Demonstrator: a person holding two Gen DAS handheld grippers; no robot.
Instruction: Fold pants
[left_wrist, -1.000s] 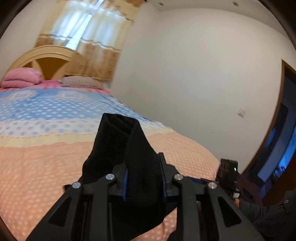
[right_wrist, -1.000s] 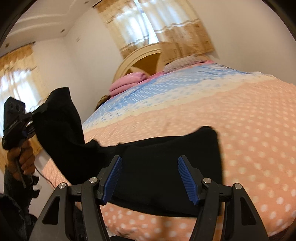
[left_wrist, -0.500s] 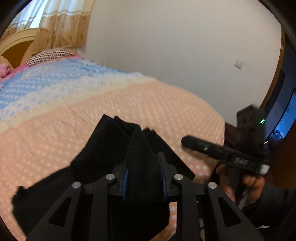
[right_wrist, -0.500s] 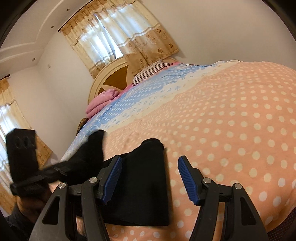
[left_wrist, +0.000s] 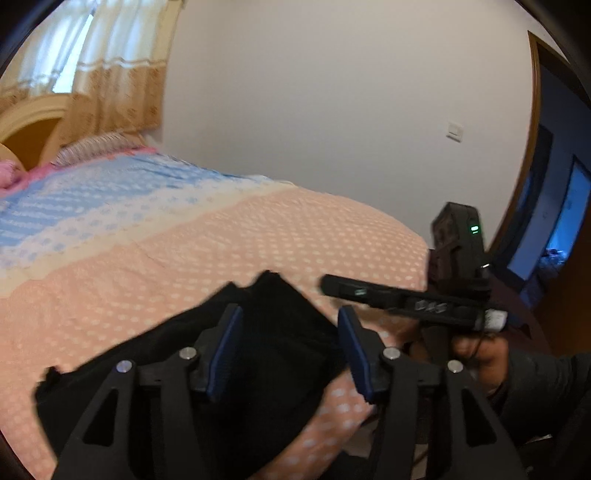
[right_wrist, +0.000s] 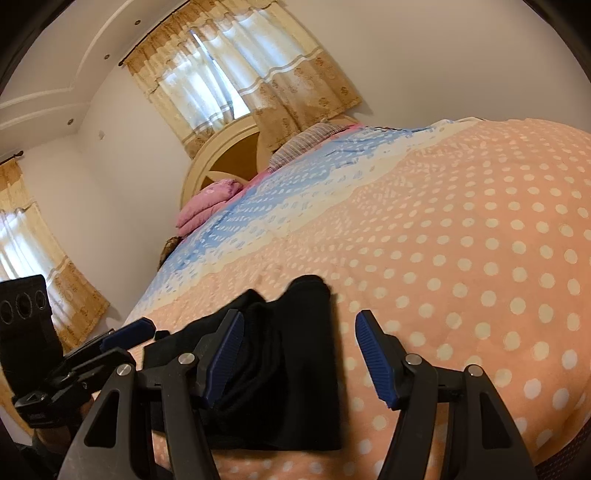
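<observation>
Left tongs (left_wrist: 290, 354) have released. Half a second back the blue pads were clamped on a bunched end of the black pants (left_wrist: 229, 369); now they stand wide apart with cloth lying between and below them, none of it gripped. The carried end has been laid over onto the rest of the garment — this fold pass reads as just completed.

Pants position: near the foot edge of the bed (left_wrist: 258, 251), on the orange polka-dot part of the bedspread. In the right wrist view the pants (right_wrist: 295, 369) form a compact dark stack, several layers showing along the left side, upper corner slightly raised and not lying flat. A second ago the cloth hung up and away toward the left tongs; that span is gone, and the bundle is now narrower.

Right tongs (right_wrist: 299, 356): wide open, as in both earlier views. Left pad sits over the folded stack, right pad over bare bedspread; whether either pad touches the cloth I cannot tell. Holding nothing.

Both tongs are close together — each shows in the other's view, the right tongs (left_wrist: 399, 299) just beside the pants on their right, the left tongs (right_wrist: 125, 336) at their left.

Judgement: the task is well along. What remains is probably pressing down the raised corner or one more fold; the layers look loose and could slip if nudged.
</observation>
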